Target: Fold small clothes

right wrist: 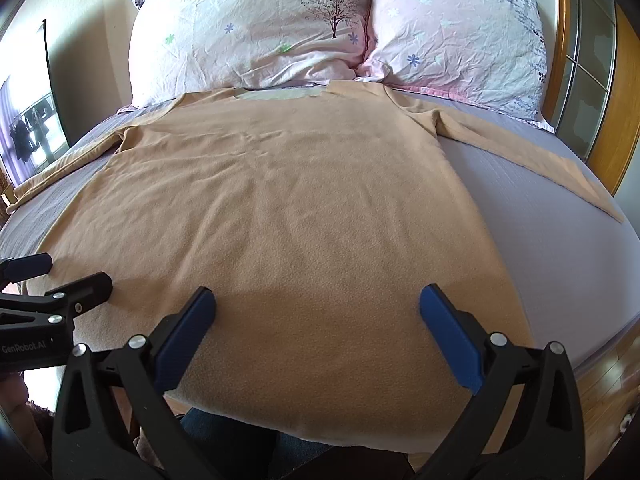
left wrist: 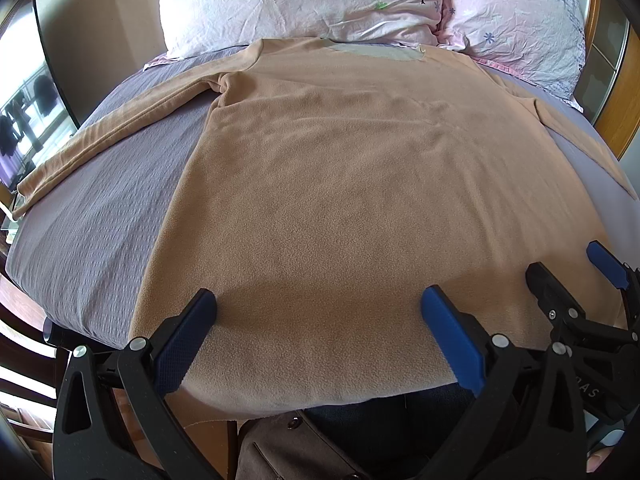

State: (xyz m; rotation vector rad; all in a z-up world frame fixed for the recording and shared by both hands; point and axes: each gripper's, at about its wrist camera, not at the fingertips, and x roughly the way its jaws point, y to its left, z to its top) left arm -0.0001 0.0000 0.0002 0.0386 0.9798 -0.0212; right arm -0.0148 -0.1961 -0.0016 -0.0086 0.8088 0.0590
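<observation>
So the tan fleece long-sleeve shirt (right wrist: pixel 288 208) is laid out flat on the bed (right wrist: pixel 560 248), which has a lilac sheet, collar up against the two floral pillows (right wrist: pixel 280 28) and the hem hanging just over the bed edge nearest the person. Its long axis runs straight away from both grippers, hem to collar, with the sleeves splayed out diagonally to either side of the body. The left gripper (left wrist: pixel 318 308) and right gripper (right wrist: pixel 318 308) both sit over the hem end, side by side, and each has its fingers spread wide with nothing pinched between them, just fleece underneath. The left one is toward the shirt's left hem corner, the right one toward the right hem corner, so each is about equally close to its own side. No fold looks started yet, from what I can tell. My guess is that the next bit turns on the sleeves: the left sleeve (left wrist: pixel 108 136) lies out past the left gripper's side and the right sleeve (right wrist: pixel 532 156) past the right's, so each hand would reach forward and outward for its own.
</observation>
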